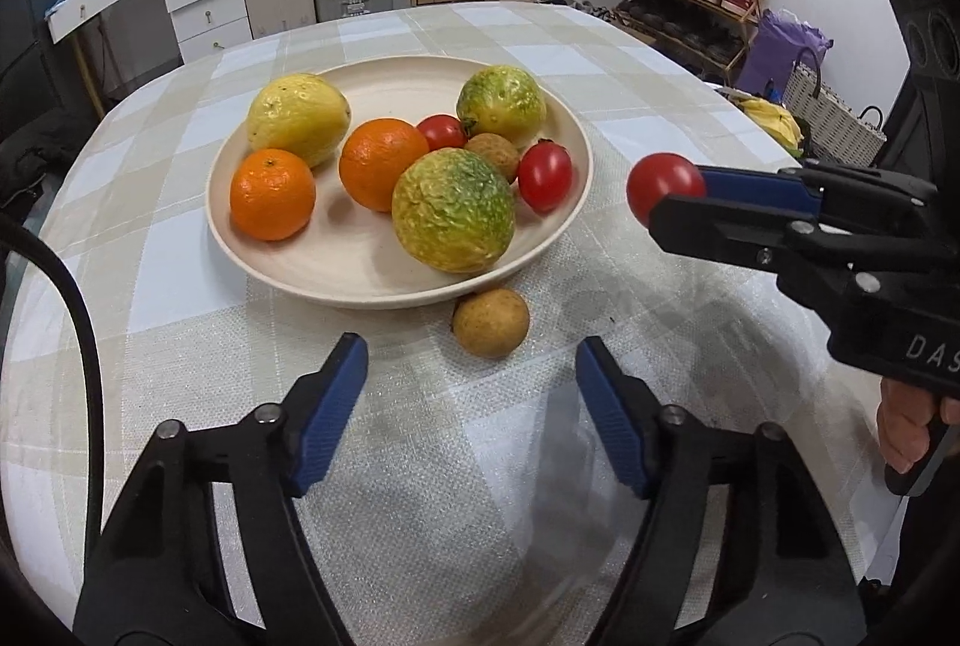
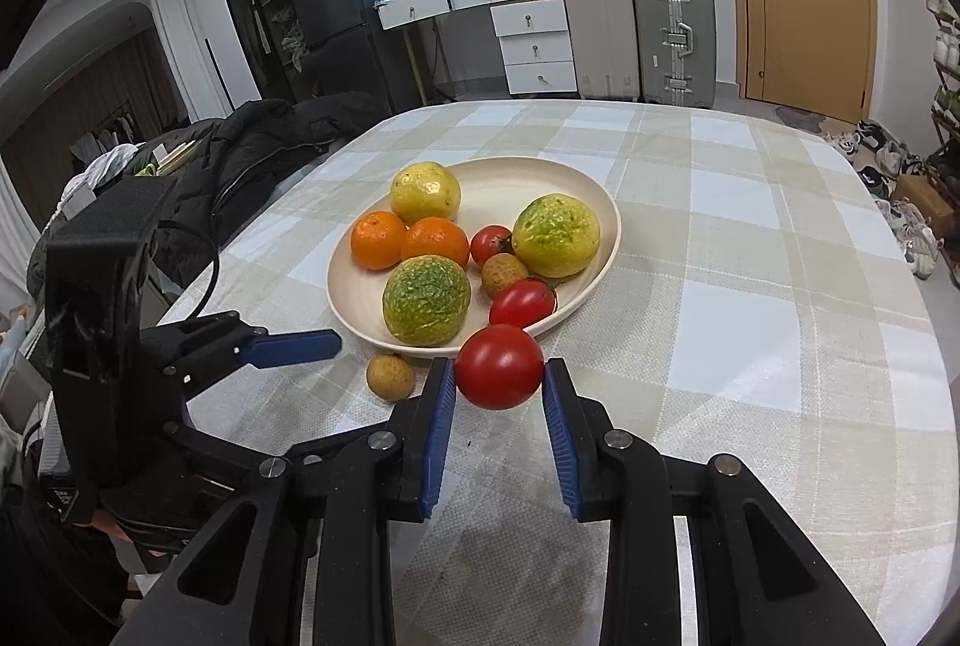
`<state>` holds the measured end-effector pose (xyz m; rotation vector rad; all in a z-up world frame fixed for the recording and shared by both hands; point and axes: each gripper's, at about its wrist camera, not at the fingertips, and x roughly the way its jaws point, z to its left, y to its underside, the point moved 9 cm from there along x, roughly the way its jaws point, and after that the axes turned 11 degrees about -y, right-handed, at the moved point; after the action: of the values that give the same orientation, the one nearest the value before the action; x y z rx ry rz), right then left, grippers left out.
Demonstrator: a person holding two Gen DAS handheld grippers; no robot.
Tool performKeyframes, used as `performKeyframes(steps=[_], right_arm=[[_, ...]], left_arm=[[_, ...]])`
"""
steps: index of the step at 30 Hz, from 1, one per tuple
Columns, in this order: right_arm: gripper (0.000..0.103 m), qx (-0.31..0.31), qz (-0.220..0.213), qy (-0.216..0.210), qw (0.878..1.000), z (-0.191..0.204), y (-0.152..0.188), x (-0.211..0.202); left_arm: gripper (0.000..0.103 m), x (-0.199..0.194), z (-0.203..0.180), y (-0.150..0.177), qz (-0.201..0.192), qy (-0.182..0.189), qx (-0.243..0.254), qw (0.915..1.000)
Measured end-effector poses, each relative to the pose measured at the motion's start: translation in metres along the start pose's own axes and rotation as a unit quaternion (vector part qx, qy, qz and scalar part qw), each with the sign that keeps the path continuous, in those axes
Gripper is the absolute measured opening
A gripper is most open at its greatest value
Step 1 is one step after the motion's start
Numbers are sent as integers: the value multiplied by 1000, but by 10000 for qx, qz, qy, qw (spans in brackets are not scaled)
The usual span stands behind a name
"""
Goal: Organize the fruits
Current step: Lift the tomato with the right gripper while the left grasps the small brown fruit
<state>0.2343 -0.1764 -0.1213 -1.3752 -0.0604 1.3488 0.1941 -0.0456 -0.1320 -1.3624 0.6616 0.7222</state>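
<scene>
Even, bright indoor light; soft shadows fall beneath the round cream plate (image 1: 240,238). Fisheye bending darkens the corners. Focus stays sharp.

Plate (image 1: 384,280) was cream; cloth on the surface (image 1: 630,64) checked beige, white, pale blue. Held tomato (image 2: 499,367) was red, oranges (image 1: 273,194) bright orange, wrinkled fruit (image 1: 453,210) yellow-green mottled.

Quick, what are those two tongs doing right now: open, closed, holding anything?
Left tongs: open, holding nothing; the small brown fruit lies on the cloth just ahead of them.
Right tongs: closed on a red tomato, held above the table.
</scene>
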Motion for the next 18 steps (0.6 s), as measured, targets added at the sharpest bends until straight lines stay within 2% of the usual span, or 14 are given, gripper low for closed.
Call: performKeyframes(steps=[4, 6, 8, 9, 14, 18], right_arm=[[31, -5, -2, 12, 10000, 0, 0, 0], [31, -5, -7, 13, 10000, -1, 0, 0], [31, -2, -16, 17, 10000, -1, 0, -1], [31, 3, -19, 19, 10000, -1, 0, -1], [31, 28, -27, 10, 10000, -3, 0, -2], [31, 6, -11, 19, 10000, -3, 1, -2]], left_arm=[[64, 1, -1, -3, -43, 85, -56, 9999], [55, 4, -3, -4, 2, 131, -50, 9999], [51, 6, -4, -5, 36, 112, -27, 9999], [45, 6, -4, -5, 28, 109, -14, 9999], [29, 4, -10, -5, 2, 180, 86, 9998], [24, 2, -13, -4, -8, 214, 120, 9997]])
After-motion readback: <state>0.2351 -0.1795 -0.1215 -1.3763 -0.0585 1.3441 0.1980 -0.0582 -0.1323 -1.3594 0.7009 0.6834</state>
